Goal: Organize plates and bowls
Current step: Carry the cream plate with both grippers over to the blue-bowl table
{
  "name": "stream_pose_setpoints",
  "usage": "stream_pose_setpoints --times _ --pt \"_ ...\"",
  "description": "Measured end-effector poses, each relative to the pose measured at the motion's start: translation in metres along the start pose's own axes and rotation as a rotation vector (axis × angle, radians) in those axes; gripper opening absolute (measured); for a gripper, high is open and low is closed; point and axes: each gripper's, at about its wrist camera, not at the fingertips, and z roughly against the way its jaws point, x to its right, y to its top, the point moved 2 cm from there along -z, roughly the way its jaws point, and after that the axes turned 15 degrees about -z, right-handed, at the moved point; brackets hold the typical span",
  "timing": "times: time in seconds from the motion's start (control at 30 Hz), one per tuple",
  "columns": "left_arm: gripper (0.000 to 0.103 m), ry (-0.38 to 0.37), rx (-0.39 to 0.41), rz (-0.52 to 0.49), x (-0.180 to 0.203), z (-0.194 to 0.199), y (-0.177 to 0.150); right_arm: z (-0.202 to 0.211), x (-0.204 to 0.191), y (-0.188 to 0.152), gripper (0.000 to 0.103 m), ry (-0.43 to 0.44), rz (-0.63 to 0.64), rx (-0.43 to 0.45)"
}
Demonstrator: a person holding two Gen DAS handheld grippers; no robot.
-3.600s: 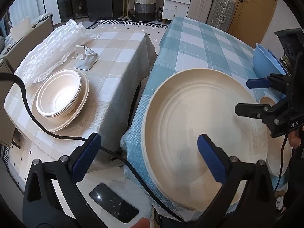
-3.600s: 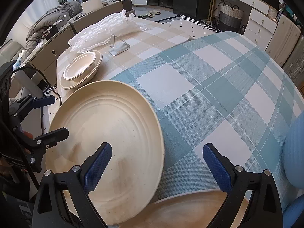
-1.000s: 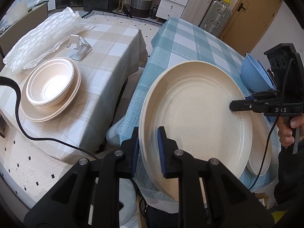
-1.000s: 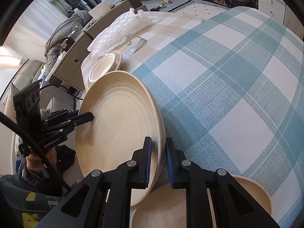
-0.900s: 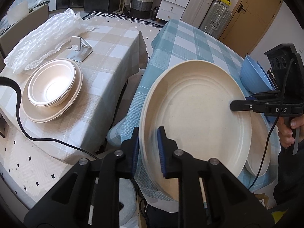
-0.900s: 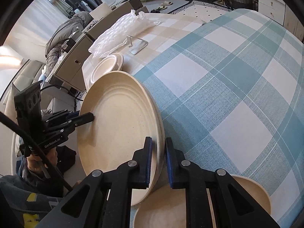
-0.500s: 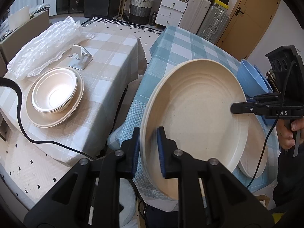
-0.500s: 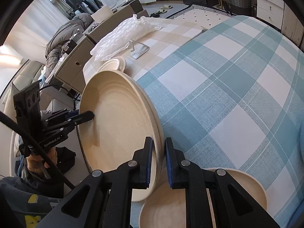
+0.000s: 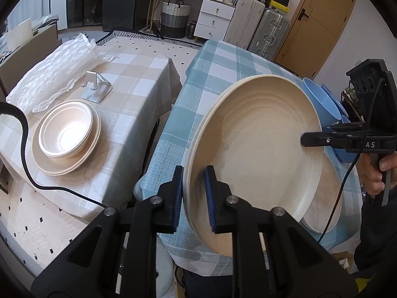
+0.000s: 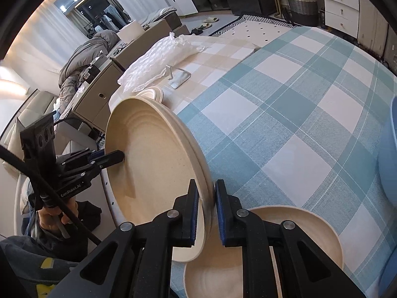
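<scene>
Lifted and tilted since the earlier frames: the large round beige plate (image 9: pixel 255 149) now hangs clear of the teal-checked desk (image 9: pixel 218 57), near edge raised, where before it lay flat with both grippers wide apart. Left gripper (image 9: pixel 194 193) is now narrow, clamped on the plate's lower-left rim; right gripper (image 10: pixel 206 207) is narrow too, clamped on the opposite rim. The rim looks doubled in the right wrist view, so possibly two stacked plates; cannot tell.

Progress, as a judgement: partly done. A stack of cream bowls on a beige plate (image 9: pixel 65 134) already sits on the tan-checked desk (image 9: pixel 139 79), left of frame. The lifted plate probably goes there next. Left: a smaller beige plate (image 10: pixel 292 245) on the teal desk, bottom of the right wrist view, and blue bowls (image 9: pixel 322 104) at the right edge of the left wrist view.

Hidden: the blue bowls are mostly behind the plate and gripper, count unclear. The smaller plate is cut off by the gripper. The plate's underside is unseen.
</scene>
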Motion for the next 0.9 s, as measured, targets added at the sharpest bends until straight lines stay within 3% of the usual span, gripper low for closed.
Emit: stream_pose_setpoints --times 0.43,0.9 --pt "0.014 -0.029 0.052 -0.071 0.033 0.027 0.023 0.053 0.004 -0.017 0.013 -0.042 -0.025 0.07" --pt "0.014 -0.15 0.018 -0.229 0.135 -0.01 0.052 0.112 0.083 -0.073 0.014 -0.12 -0.211 0.162"
